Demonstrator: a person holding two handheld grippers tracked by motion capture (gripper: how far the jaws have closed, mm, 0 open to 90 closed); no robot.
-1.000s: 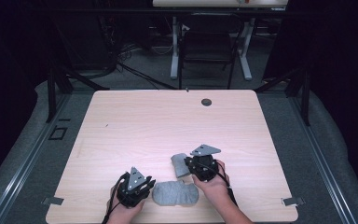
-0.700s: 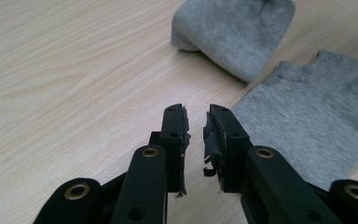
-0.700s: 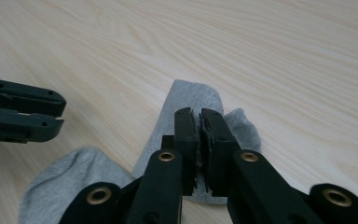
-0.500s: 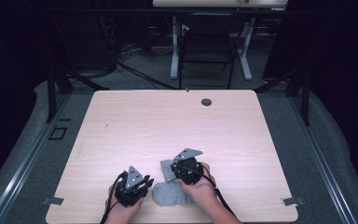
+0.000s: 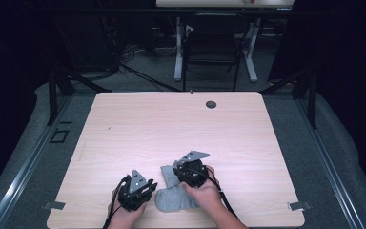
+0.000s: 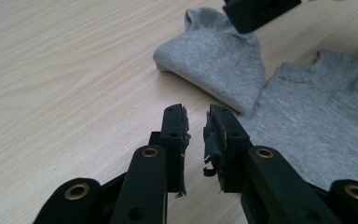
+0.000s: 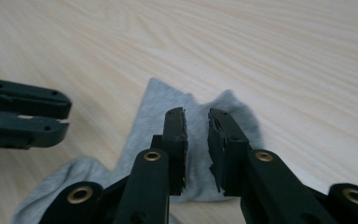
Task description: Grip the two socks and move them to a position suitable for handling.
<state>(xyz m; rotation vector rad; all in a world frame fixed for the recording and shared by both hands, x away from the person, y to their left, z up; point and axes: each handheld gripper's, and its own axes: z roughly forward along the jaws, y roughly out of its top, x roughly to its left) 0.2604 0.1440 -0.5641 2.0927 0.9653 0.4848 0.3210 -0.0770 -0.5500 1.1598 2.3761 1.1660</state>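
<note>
Lying near the front edge of the pale wooden tabletop, a grey sock serves as the landmark for everything else. In the left gripper view a 2nd piece of grey fabric shows, folded over and resting on the flat sock; whether it is a separate sock or a folded part of the same one cannot be told.

From the high view, the left claw sits just left of the sock, held by a hand coming in from the bottom edge. Its 2 jaws stand a little apart with nothing between them, hovering over bare wood beside the sock's edge.

The right claw is over the sock's far end, gripped by the other hand. In the right gripper view its jaws are likewise parted slightly, released, with the grey fabric lying under and beyond them. A small dark round hole sits well beyond the sock, near the tabletop's far edge.
</note>
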